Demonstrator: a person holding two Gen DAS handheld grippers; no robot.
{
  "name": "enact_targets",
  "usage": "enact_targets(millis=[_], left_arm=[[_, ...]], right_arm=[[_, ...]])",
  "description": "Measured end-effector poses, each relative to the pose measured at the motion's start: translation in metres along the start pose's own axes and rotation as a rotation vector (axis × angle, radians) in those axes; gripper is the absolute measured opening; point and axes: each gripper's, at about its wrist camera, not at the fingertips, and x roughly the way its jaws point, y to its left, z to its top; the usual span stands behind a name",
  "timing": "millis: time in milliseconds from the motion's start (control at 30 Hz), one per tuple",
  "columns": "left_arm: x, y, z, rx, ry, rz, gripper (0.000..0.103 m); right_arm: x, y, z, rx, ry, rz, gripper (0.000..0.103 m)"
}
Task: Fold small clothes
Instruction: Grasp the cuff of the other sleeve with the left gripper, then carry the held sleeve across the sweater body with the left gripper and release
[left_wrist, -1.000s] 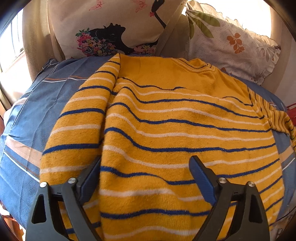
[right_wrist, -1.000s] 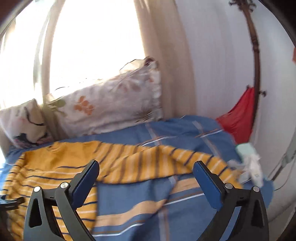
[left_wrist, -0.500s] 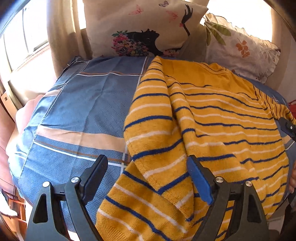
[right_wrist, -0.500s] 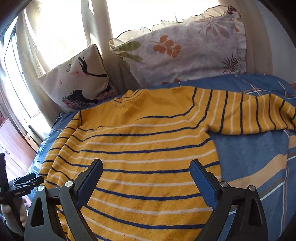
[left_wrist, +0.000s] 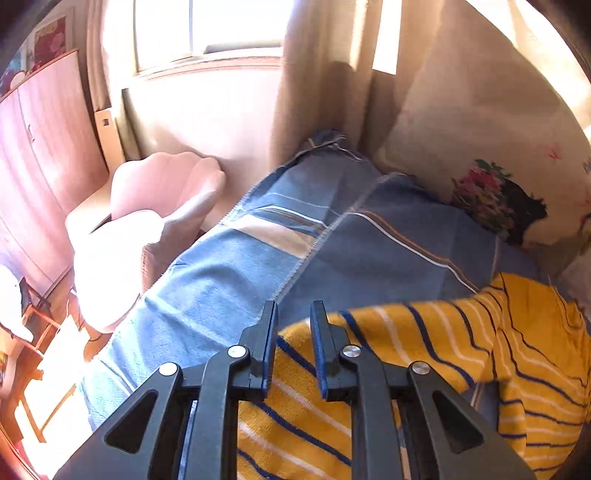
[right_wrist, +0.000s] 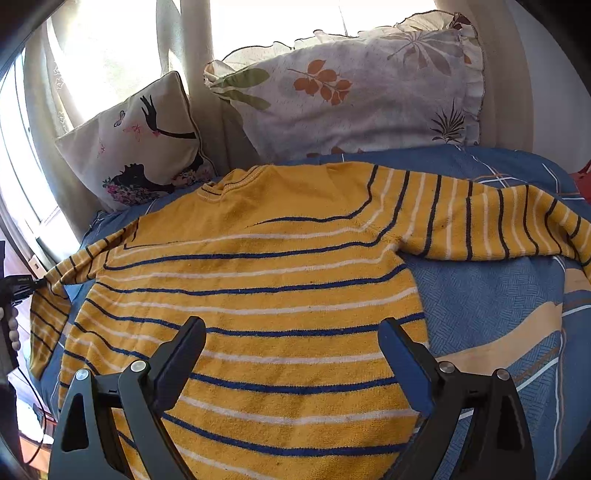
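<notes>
A yellow sweater (right_wrist: 266, 280) with blue and white stripes lies spread flat on the bed, neck toward the pillows, right sleeve (right_wrist: 491, 225) stretched out to the right. My right gripper (right_wrist: 291, 354) is open and empty, hovering over the sweater's lower body. My left gripper (left_wrist: 293, 345) has its jaws nearly closed around the end of the left sleeve (left_wrist: 406, 332), which is pulled out to the left over the bed's edge. The left gripper also shows at the far left of the right wrist view (right_wrist: 22, 286), at the sleeve's tip.
The bed has a blue striped cover (right_wrist: 498, 314). Two pillows lean at its head: a leaf-print one (right_wrist: 351, 88) and one with a silhouette print (right_wrist: 136, 140). A pink armchair (left_wrist: 147, 229) and a wooden cabinet (left_wrist: 37, 147) stand left of the bed.
My left gripper swung left, closed on the left sleeve's end and drew the folded-over sleeve out sideways. The sweater now lies flatter. The right gripper stays open above it.
</notes>
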Motion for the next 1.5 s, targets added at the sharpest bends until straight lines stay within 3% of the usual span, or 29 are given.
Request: enact_targets(millis=[67,167,200,500,633,800,833,900,933,1000,1100,1333,1367,1400,1500], left_arm=[[-0.005,0.013,0.001,-0.047,-0.007,-0.06,0.02],[-0.015,0.018,-0.013,-0.041,-0.004,-0.146,0.042],[-0.018,0.018,-0.021,-0.017,0.003,-0.154,0.045],[-0.054,0.001,-0.121,0.443,0.04,-0.164,0.045],[-0.049,0.012,-0.15,0.506,0.086,-0.192,0.045],[-0.048,0.016,-0.159,0.569,0.076,-0.215,0.045],[-0.048,0.015,-0.157,0.582,0.088,-0.223,0.043],[-0.047,0.014,-0.152,0.595,0.113,-0.256,0.011],[-0.045,0.014,-0.147,0.589,0.116,-0.245,0.008],[-0.042,0.027,-0.134,0.519,0.14,-0.293,0.008],[-0.049,0.056,-0.104,0.36,0.105,-0.327,0.008],[-0.078,0.147,0.028,-0.146,-0.061,-0.357,0.008],[-0.078,0.154,0.046,-0.19,-0.075,-0.347,0.008],[-0.077,0.158,0.061,-0.219,-0.084,-0.328,0.0],[-0.075,0.151,0.093,-0.274,-0.09,-0.289,0.0]], right_arm=[[0.001,0.003,0.001,0.0,-0.001,0.003,0.097],[0.001,0.01,0.003,-0.022,-0.002,-0.001,0.097],[0.001,0.012,0.004,-0.03,-0.002,-0.003,0.097],[0.02,0.028,0.003,-0.052,0.043,0.015,0.097],[0.027,0.034,0.0,-0.057,0.055,0.018,0.097],[0.031,0.027,-0.001,-0.016,0.07,0.004,0.097],[0.032,0.025,-0.001,-0.004,0.074,0.001,0.097],[0.032,0.02,-0.002,0.02,0.075,-0.006,0.097],[0.031,0.019,-0.002,0.03,0.075,-0.013,0.097],[0.031,0.017,-0.003,0.044,0.072,-0.026,0.097],[0.031,0.016,-0.003,0.049,0.069,-0.043,0.097],[0.035,0.017,-0.002,0.052,0.081,-0.049,0.097],[0.035,0.017,-0.002,0.054,0.079,-0.046,0.097],[0.034,0.016,-0.003,0.056,0.075,-0.043,0.097],[0.031,0.013,-0.004,0.072,0.059,-0.026,0.097]])
